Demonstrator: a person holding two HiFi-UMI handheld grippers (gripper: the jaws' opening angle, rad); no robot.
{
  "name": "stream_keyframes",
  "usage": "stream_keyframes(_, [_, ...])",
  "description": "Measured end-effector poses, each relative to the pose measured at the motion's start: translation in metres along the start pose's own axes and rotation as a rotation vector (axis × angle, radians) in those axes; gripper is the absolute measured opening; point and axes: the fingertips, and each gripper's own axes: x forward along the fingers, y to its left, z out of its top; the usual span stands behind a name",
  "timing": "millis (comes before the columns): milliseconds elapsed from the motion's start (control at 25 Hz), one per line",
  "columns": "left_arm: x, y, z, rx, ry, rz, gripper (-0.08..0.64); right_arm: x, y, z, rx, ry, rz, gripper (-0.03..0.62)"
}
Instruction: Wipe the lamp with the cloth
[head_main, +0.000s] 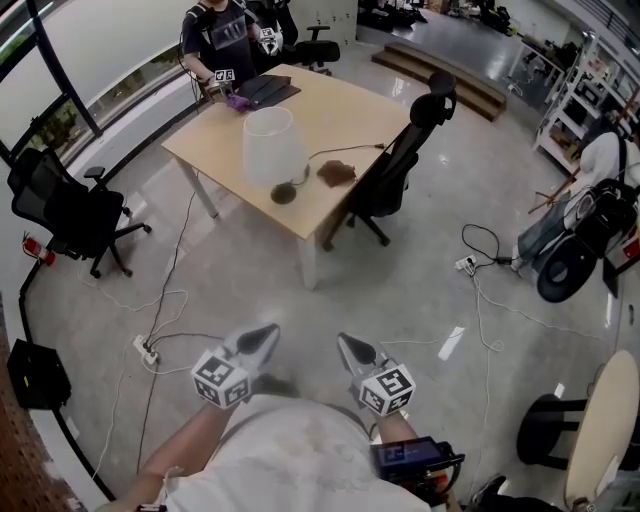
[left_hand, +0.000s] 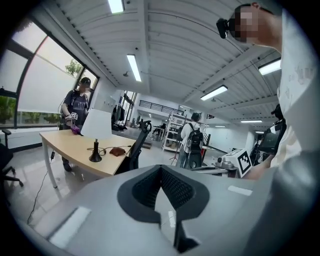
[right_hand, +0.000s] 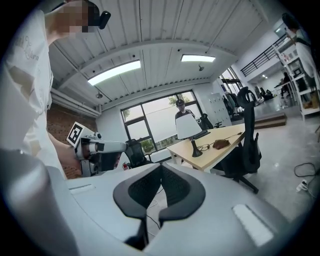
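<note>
Empty, held closed: left hand-held gripper, right hand-held gripper; desk not yet reached. Beside lamp, near desk edge, cloth is laid, presumably for pickup.

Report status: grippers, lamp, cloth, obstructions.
Left gripper shut, empty; right gripper shut, empty. Lamp and cloth on table across room, untouched. Black chair beside table.

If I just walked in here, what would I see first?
Probably the lamp with its big white shade, standing on the wooden table across the room, with a brown cloth lying near its base. Close up, at the bottom of the head view, the left gripper and right gripper point toward that table, both shut and empty.
</note>
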Motion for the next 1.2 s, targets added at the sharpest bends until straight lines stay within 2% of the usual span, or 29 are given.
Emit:
stream_keyframes(320, [0.031,0.036,-0.001,-0.038,0.006,-0.011,0.002,0.038,-0.028,0.008,-0.007,0.043,-0.016,0.012])
stream_keyframes(840, [0.114,0.130,0.043,-0.041,-0.037,-0.114,0.002,0.125,-0.084,0.059,-0.069,0.076,-0.098,0.012])
stream_keyframes(1040, [0.127,0.156,0.052,-0.047,-0.038,-0.135,0.002,0.156,-0.101,0.067,-0.082,0.095,-0.107,0.012])
stream_keyframes(1200, [0.122,0.180,0.050,-0.057,-0.011,-0.163,0.002,0.185,-0.094,0.074,-0.103,0.108,-0.114,0.012])
